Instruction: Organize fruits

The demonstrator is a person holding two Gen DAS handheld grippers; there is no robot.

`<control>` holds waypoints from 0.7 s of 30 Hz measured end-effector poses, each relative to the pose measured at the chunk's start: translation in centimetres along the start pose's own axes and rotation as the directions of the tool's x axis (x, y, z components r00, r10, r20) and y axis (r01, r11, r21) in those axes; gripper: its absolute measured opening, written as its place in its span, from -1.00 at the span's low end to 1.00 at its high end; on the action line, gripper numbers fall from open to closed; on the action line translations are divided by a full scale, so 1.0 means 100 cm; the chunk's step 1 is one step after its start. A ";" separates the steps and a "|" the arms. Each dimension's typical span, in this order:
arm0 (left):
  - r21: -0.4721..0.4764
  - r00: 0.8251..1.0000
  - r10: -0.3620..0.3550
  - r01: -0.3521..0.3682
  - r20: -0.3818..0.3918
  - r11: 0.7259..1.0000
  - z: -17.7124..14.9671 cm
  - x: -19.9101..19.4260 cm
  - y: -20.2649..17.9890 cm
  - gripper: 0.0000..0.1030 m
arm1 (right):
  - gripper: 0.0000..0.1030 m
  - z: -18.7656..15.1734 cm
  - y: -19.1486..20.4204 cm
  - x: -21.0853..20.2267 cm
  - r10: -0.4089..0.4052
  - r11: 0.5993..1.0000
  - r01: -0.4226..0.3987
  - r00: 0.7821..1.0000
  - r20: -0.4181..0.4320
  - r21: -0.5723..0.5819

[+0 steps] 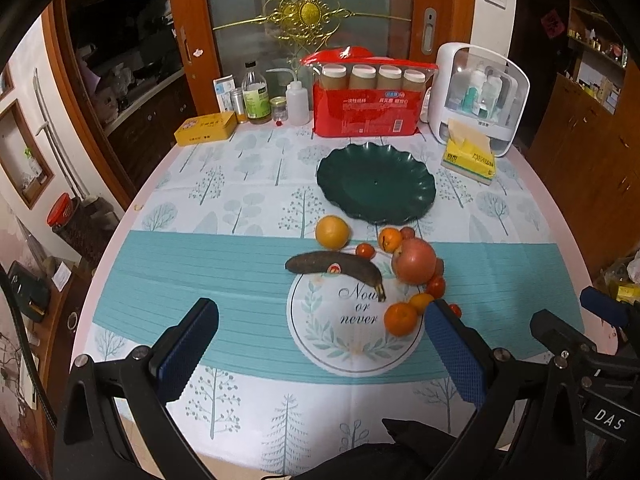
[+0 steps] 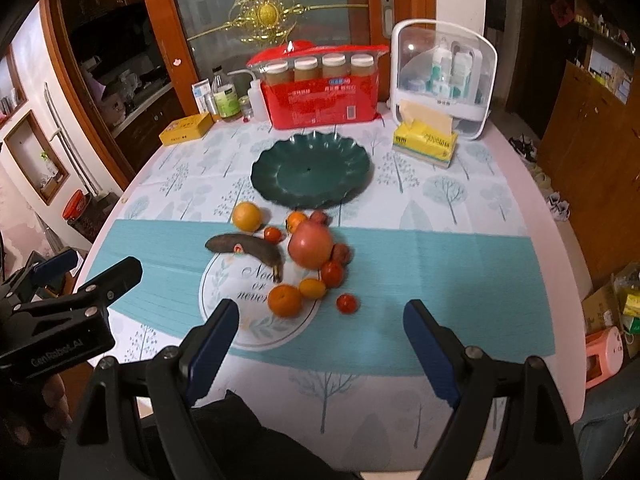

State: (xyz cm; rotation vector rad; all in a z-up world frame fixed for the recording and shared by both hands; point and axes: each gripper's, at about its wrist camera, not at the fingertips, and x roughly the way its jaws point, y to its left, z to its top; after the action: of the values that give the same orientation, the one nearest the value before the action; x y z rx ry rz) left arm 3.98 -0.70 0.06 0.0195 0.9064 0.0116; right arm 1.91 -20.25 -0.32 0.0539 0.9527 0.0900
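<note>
A dark green scalloped plate (image 1: 376, 182) (image 2: 312, 174) lies empty on the table. In front of it lie loose fruits: a browned banana (image 1: 334, 268) (image 2: 246, 250), a large orange (image 1: 332, 233) (image 2: 247, 217), a big reddish apple (image 1: 415, 261) (image 2: 311, 245), tangerines (image 1: 401, 318) (image 2: 285, 301) and several small red tomatoes (image 2: 347, 303). My left gripper (image 1: 320, 312) is open and empty, above the near side of the fruits. My right gripper (image 2: 322, 316) is open and empty, just short of the tangerine and a tomato.
At the table's far edge stand a red package with jars (image 1: 366, 102), bottles (image 1: 256, 96), a yellow tin (image 1: 206, 128), a yellow tissue box (image 1: 470, 156) and a white storage case (image 1: 476, 92). Wooden cabinets stand left and right.
</note>
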 end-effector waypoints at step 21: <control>0.012 0.975 -0.093 0.098 -0.200 0.995 0.012 0.059 -0.016 0.99 | 0.65 0.014 -0.018 0.036 0.013 0.990 -0.005 0.998 0.057 -0.140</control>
State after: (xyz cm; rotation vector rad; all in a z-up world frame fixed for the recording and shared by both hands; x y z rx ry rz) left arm 8.63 -2.20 -3.89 -0.0054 1.1070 -0.0871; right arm 5.25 -21.72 -2.62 -0.0686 0.8866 0.1624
